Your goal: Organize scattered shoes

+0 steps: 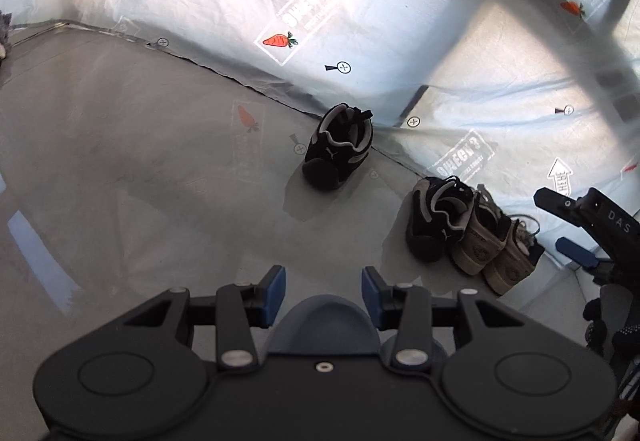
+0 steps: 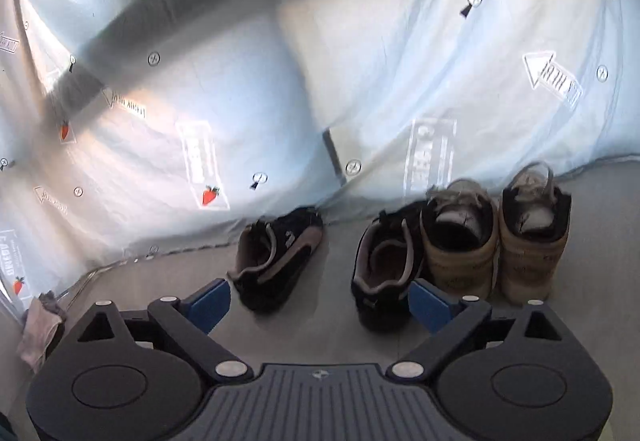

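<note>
Grey floor [image 1: 140, 161], printed sheeting behind. Your left gripper [image 1: 324, 291] part-open, empty; right gripper [image 2: 320, 301] wide open, empty. Stray black sneaker [image 1: 338, 147] sits apart from black sneaker [image 1: 438, 219] touching two tan shoes [image 1: 496, 249].

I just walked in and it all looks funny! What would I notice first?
Probably the shoes: two tan shoes and a black shoe lined up by the printed plastic sheet, and another black shoe standing off alone to the left. Next, the carrot pictures on that sheet.
</note>
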The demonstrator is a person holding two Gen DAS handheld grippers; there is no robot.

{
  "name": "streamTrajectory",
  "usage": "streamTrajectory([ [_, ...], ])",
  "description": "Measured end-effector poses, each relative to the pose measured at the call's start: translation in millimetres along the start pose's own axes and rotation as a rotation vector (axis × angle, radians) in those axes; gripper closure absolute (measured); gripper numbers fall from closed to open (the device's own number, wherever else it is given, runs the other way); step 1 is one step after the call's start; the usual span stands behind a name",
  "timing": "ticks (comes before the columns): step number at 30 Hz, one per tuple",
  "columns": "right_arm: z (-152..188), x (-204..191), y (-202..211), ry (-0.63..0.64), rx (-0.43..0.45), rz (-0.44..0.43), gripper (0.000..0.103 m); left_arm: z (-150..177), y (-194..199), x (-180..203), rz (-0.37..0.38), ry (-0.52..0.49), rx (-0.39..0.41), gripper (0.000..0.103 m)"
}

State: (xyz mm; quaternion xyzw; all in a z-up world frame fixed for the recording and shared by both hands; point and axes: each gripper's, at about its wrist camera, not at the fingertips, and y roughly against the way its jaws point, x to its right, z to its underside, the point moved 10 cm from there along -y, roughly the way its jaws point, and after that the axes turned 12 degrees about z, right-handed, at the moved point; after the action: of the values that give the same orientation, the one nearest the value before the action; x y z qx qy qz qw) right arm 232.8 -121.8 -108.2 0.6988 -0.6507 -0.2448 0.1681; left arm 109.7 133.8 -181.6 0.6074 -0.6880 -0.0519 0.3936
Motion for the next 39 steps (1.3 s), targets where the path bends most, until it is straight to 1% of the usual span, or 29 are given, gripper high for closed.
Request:
streamTrajectory([
  [1,-2.0,3.4,-4.9,0.018,0.018,0.028,0.006,-9.4,-8.7,-1.6,-0.014,-0.029,0.01,0.059],
  [3,-6.1,7.5,-14.9,0.011,0.007,0.052,0.006,-22.5,-20.6,-4.3,-0.022,-0.027,0.036,0.059],
  [5,-5.8,11.4,-28.3,-0.053,-0.013,0.036,0.006,-40.9,-43.1,-7.9,-0.012,-0.023,0.048,0.059],
  [7,-2.5,18.4,-36.9,-0.121,-0.053,0.021,0.006,-65.8,-81.6,-10.7,-0.008,-0.07,0.041,0.059],
  [8,0.2,21.9,-39.3,-0.135,-0.063,0.029,0.006,-69.5,-88.2,-11.3,-0.01,-0.078,0.04,0.059],
  [9,3.8,27.5,-42.2,-0.142,-0.073,0.044,0.006,-80.9,-105.2,-13.2,-0.014,-0.091,0.043,0.059],
  [12,10.8,39.9,-48.0,-0.109,-0.081,0.086,0.006,-107.9,-148.4,-14.5,0.02,-0.076,0.031,0.059],
  [14,11.8,47.8,-52.1,-0.106,-0.084,0.111,0.006,-126.2,-185.3,-12.4,0.047,-0.085,0.015,0.059],
  [15,11.4,54.0,-54.2,-0.124,-0.086,0.122,0.006,-130.5,-199.9,-13.1,0.044,-0.091,0.003,0.059],
  [17,10.7,63.0,-57.9,-0.169,-0.092,0.124,0.006,-135.3,-227.7,-16.5,0.024,-0.107,-0.034,0.059],
  [19,11.6,69.4,-61.9,-0.188,-0.098,0.136,0.006,-134.1,-251.5,-23.0,-0.011,-0.121,-0.074,0.059],
  [22,11.2,71.9,-66.9,-0.154,-0.097,0.15,0.006,-131.6,-273.4,-27.6,-0.006,-0.113,-0.099,0.059],
  [23,11.1,71.9,-68.2,-0.139,-0.096,0.153,0.006,-131.3,-276.2,-26.9,-0.005,-0.112,-0.096,0.06],
  [24,11.2,71.8,-69.5,-0.127,-0.095,0.154,0.006,-131.0,-279.0,-26.2,-0.003,-0.11,-0.093,0.063],
  [25,12.0,71.8,-70.7,-0.125,-0.098,0.15,0.006,-130.7,-281.8,-25.5,-0.002,-0.108,-0.09,0.071],
  [26,13.3,72.1,-72.0,-0.129,-0.103,0.146,0.006,-130.5,-284.5,-24.8,0.0,-0.107,-0.088,0.081],
  [28,16.7,72.1,-74.5,-0.145,-0.112,0.139,0.006,-125.3,-284.9,-25.3,0.022,-0.068,-0.074,0.088],
  [30,21.6,71.0,-77.4,-0.152,-0.132,0.131,0.006,-123.0,-280.9,-23.7,-0.003,-0.07,-0.06,0.088],
  [32,22.9,68.8,-78.4,-0.142,-0.138,0.128,0.006,-122.6,-266.9,-19.8,-0.033,-0.099,-0.049,0.088],
  [33,21.9,67.2,-77.8,-0.134,-0.133,0.126,0.006,-122.5,-259.9,-17.8,-0.048,-0.114,-0.043,0.086],
  [34,20.1,65.7,-76.6,-0.13,-0.127,0.12,0.006,-126.3,-250.2,-18.9,-0.072,-0.131,-0.008,0.08],
  [35,18.0,64.1,-75.4,-0.127,-0.121,0.112,0.006,-130.1,-240.3,-19.8,-0.096,-0.149,0.027,0.071],
  [36,16.1,63.0,-74.3,-0.126,-0.117,0.105,0.006,-134.4,-231.1,-21.9,-0.103,-0.154,0.06,0.063],
  [37,14.6,62.1,-73.4,-0.124,-0.113,0.1,0.006,-137.8,-226.6,-25.0,-0.105,-0.158,0.073,0.047],
  [38,13.3,61.1,-72.6,-0.12,-0.111,0.094,0.006,-141.1,-222.1,-28.0,-0.107,-0.162,0.085,0.044],
  [39,12.7,60.0,-72.1,-0.115,-0.111,0.088,0.006,-142.0,-222.5,-30.0,-0.11,-0.164,0.079,0.045],
])
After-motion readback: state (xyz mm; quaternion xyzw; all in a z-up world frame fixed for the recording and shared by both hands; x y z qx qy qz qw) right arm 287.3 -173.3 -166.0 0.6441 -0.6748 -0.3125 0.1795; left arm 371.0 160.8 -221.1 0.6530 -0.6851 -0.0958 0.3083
